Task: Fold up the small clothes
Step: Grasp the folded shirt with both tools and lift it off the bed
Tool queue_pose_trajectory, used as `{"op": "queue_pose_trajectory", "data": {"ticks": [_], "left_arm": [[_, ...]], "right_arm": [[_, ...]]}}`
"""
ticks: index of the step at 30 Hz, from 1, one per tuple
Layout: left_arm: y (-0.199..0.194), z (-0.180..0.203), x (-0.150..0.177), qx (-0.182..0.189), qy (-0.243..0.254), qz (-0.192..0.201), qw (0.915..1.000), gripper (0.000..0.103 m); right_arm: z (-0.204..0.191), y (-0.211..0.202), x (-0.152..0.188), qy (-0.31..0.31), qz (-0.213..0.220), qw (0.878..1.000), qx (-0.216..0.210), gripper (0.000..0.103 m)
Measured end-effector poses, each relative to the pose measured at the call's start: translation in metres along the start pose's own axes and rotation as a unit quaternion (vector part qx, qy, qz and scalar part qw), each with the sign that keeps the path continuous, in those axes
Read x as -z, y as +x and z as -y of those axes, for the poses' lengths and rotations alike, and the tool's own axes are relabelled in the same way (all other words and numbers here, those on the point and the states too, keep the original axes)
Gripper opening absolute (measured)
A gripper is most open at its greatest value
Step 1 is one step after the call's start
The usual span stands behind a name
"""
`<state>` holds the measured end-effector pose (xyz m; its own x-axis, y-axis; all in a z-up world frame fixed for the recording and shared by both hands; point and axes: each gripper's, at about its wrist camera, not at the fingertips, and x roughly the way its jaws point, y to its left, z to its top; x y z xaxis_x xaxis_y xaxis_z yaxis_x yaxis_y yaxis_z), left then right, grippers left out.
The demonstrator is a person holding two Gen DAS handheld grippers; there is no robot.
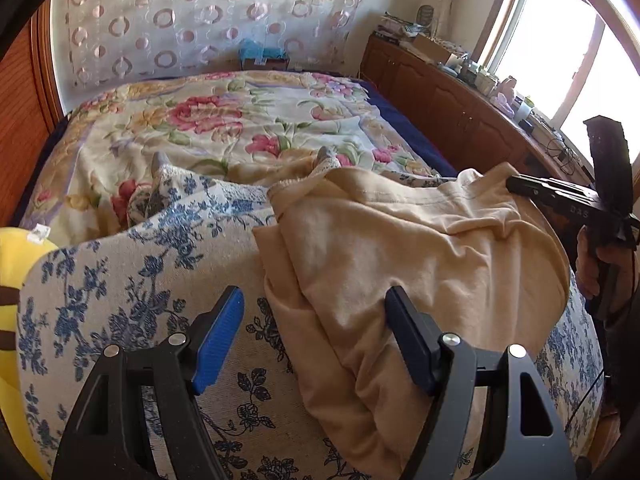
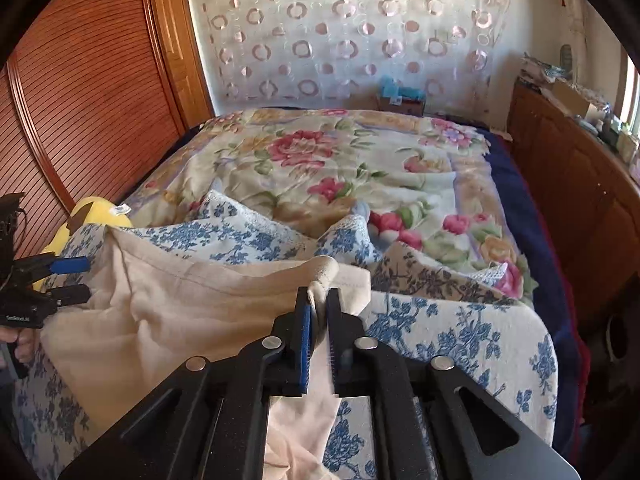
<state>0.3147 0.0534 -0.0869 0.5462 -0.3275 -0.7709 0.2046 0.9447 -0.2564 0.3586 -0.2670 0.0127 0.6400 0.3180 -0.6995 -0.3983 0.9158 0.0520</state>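
1. One cream-coloured soft cotton garment (image 1: 400,248) is lying crumpled on the blue-and-white floral cloth (image 1: 120,288) that is covering the near end of the bed, and it is sitting directly ahead of both grippers
2. The left black gripper with blue ribbed pads (image 1: 316,312) is standing wide open, holding nothing; the garment's left edge is passing between its two fingers, with the right finger (image 1: 408,336) lying over the fabric and the left finger over the floral cloth
3. The right black gripper (image 2: 318,300) is pinching a bunched fold of the garment (image 2: 200,304), its jaws closed almost together on the fabric, and more of the cloth is hanging down between the finger bases
4. In the right wrist view the left gripper (image 2: 76,278) is showing at the garment's far left edge, jaws apart
5. One pink-and-yellow flowered quilt (image 1: 248,120) is spreading over the bed beyond, and one yellow plush toy (image 1: 16,280) is lying just beside the floral cloth on the left
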Motion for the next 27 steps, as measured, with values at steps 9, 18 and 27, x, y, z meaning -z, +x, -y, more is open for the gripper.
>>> {"op": "queue_pose_trajectory", "data": {"ticks": [9,18,27], "left_arm": [[0.016,-0.006,-0.013,0.039,-0.034,-0.009,0.9986,0.052],[0.008,0.007,-0.013,0.057,-0.011,0.008,0.9983,0.015],[-0.086,0.016,0.012,0.057,-0.003,0.105,0.9928,0.014]], "right_arm": [[0.002,0.016,0.002,0.025,-0.051,0.998,-0.040,0.072],[-0.011,0.026,0.004,-0.017,-0.046,0.994,-0.096,0.015],[-0.042,-0.022,-0.022,-0.079,0.046,0.991,-0.098,0.012]]}}
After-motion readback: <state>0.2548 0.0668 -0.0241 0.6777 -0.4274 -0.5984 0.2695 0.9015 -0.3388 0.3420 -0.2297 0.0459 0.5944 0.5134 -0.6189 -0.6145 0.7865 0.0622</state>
